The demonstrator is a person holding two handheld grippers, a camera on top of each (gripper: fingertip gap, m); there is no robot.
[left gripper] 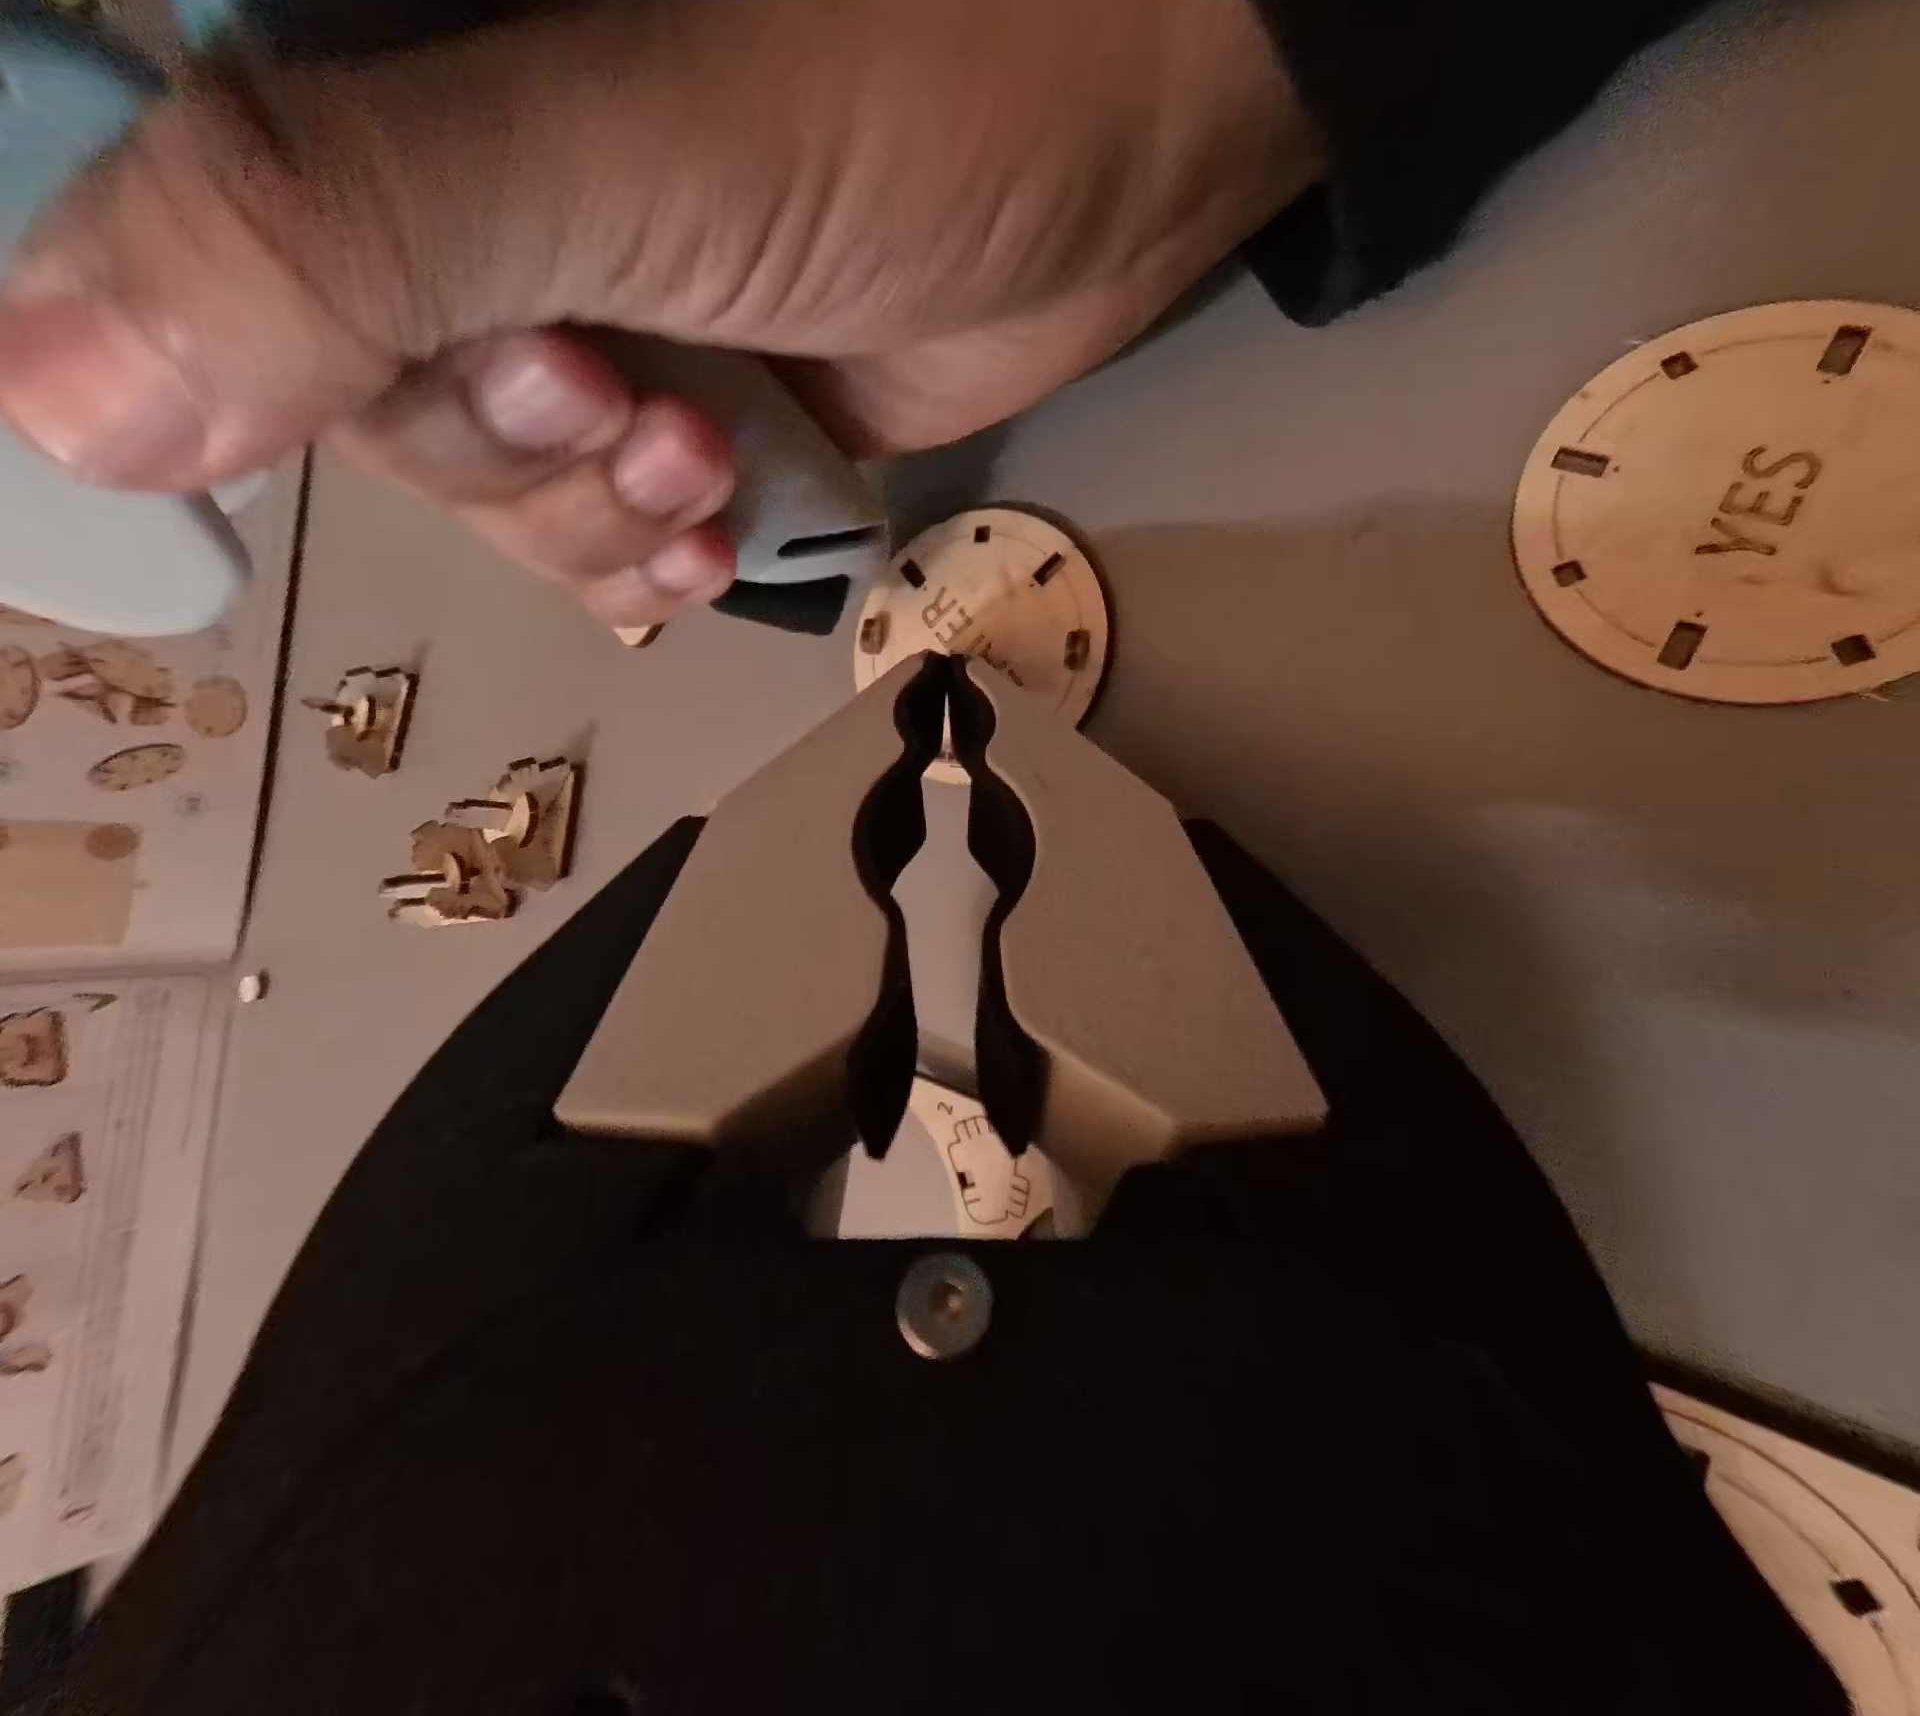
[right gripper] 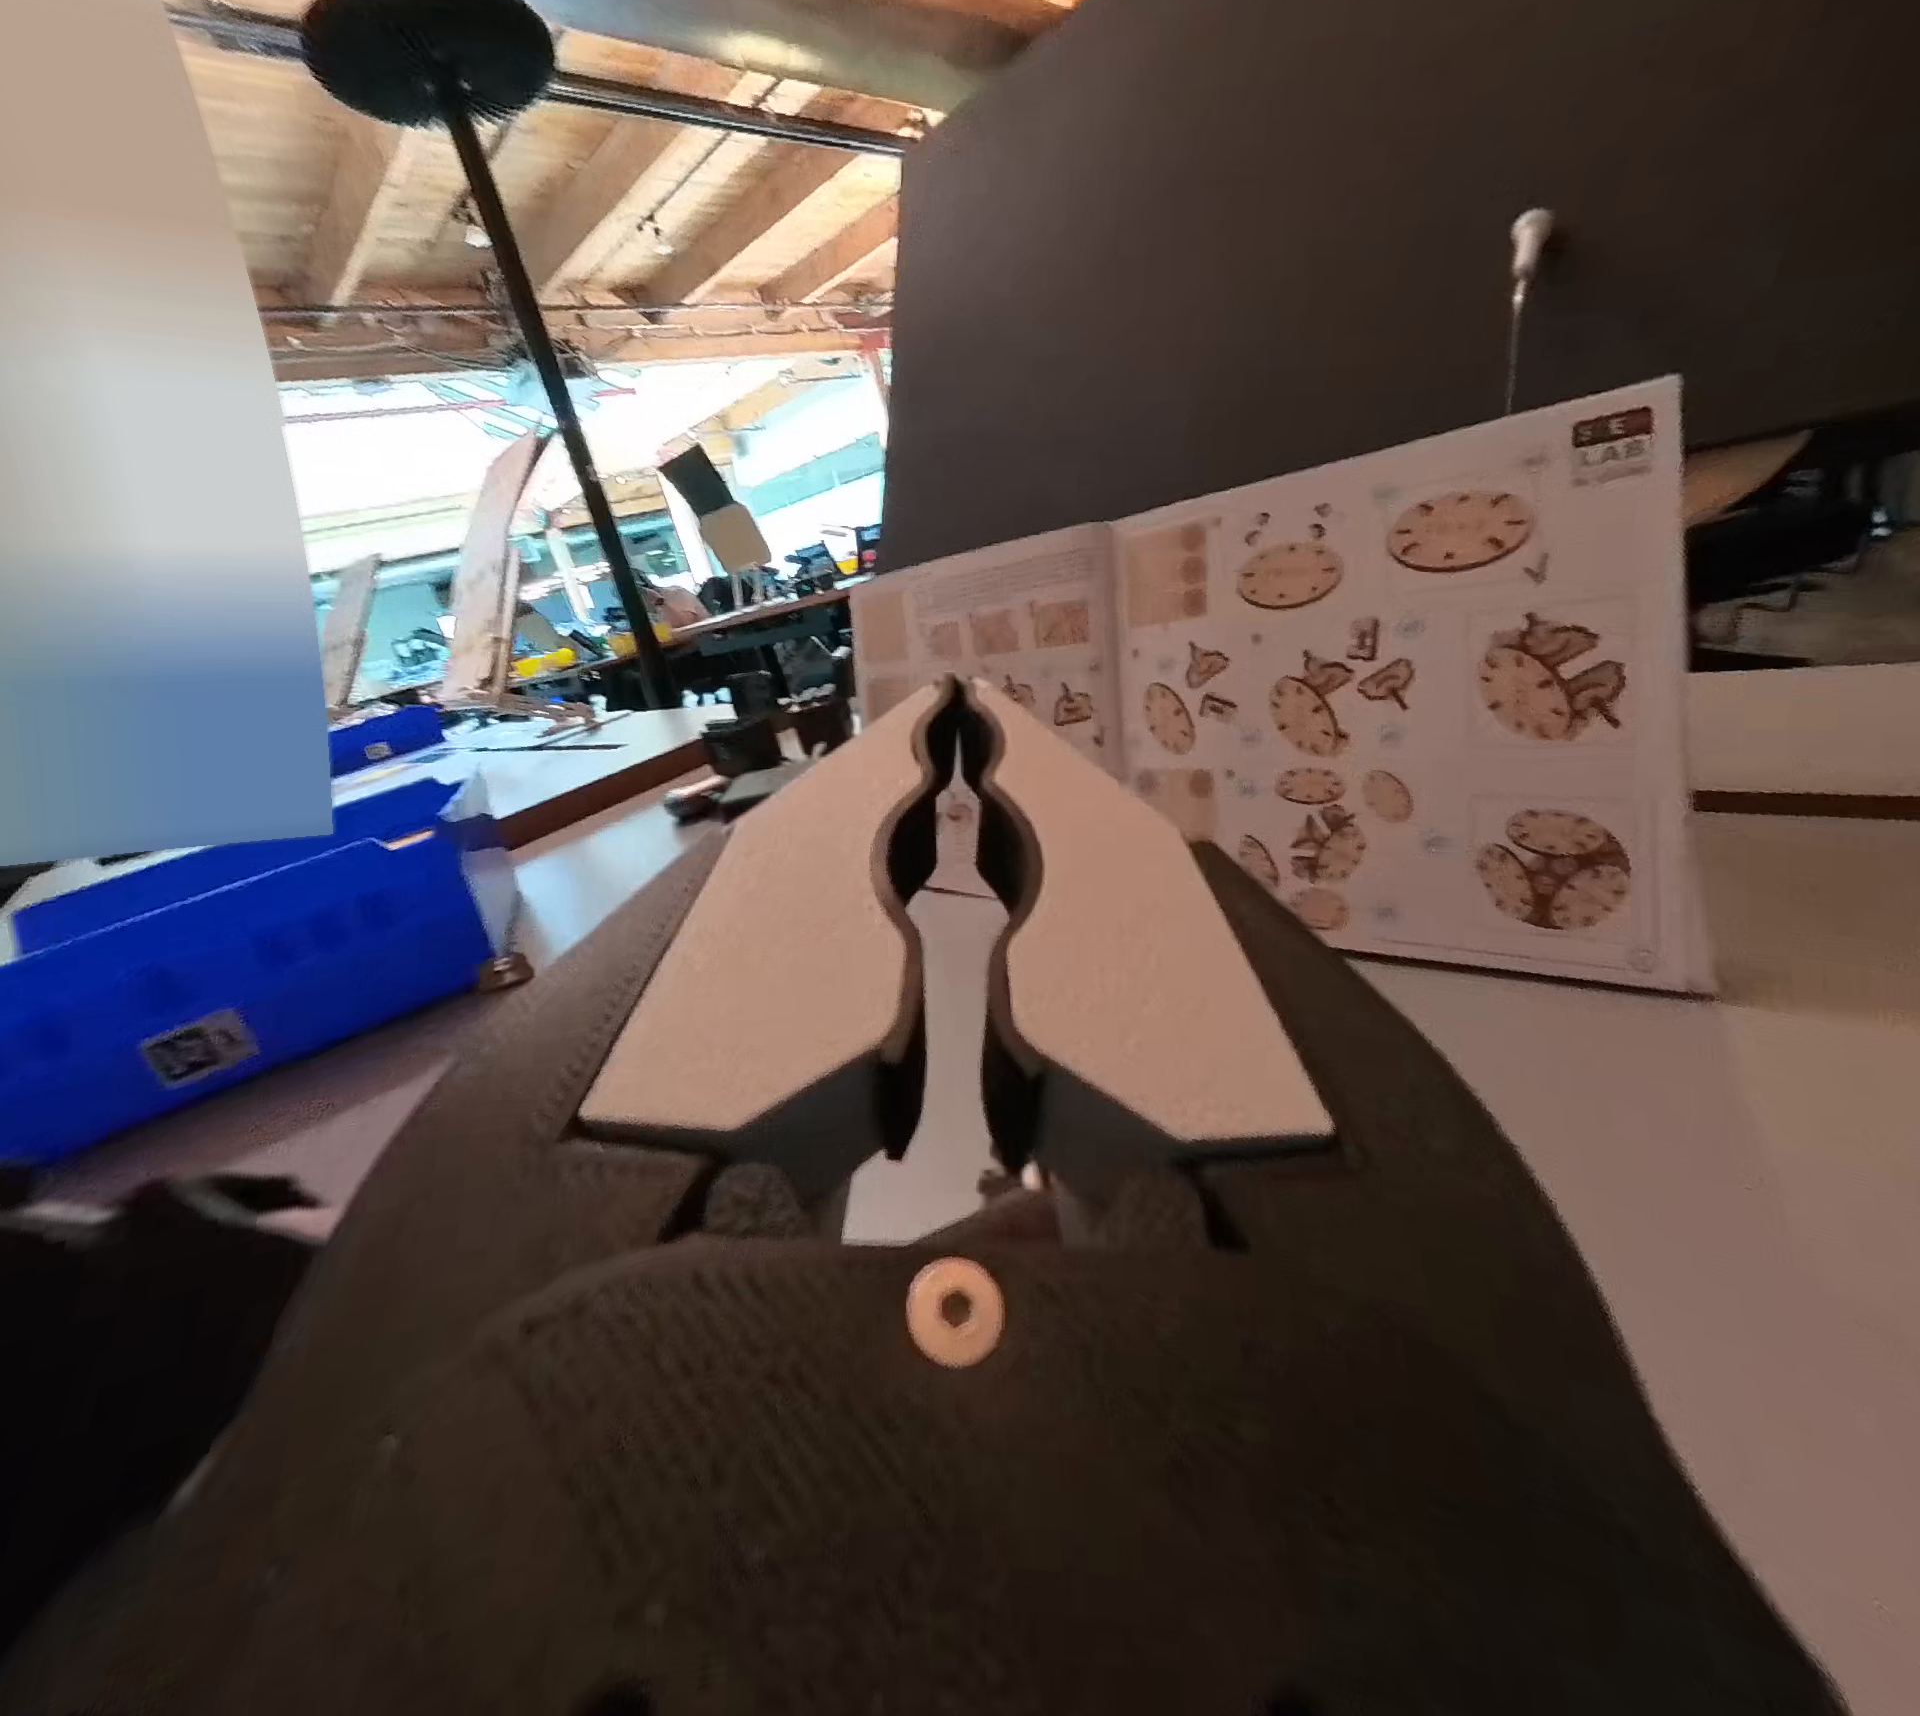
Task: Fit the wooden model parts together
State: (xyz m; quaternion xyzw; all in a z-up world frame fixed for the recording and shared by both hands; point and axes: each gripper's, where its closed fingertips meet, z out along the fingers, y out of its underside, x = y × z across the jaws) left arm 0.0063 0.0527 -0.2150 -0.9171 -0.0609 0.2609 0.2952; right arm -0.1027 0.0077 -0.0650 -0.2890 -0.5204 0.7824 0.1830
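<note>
The left tongs (left gripper: 943, 667) hover pressed together and empty over a small slotted wooden disc (left gripper: 982, 617) on the grey surface (left gripper: 1351, 835), while the right tongs (right gripper: 961, 687), likewise pressed together and empty, point at an open instruction booklet (right gripper: 1351, 679).

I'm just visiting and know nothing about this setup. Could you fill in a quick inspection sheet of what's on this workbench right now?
Surface: grey tabletop, dimly lit in the left wrist view.
Things: small wooden disc and large wooden disc, both slotted and lying flat; small wooden assemblies to the left.
Clutter: blue bins; open instruction booklet standing upright.
Grippers: left gripper shut, tips over the small disc, holding nothing; right gripper shut, empty, raised toward the booklet. A hand holds a pale handle nearby.
Cables: a thin white cord on the dark panel.
Surroundings: open workshop, wooden ceiling beams.
</note>
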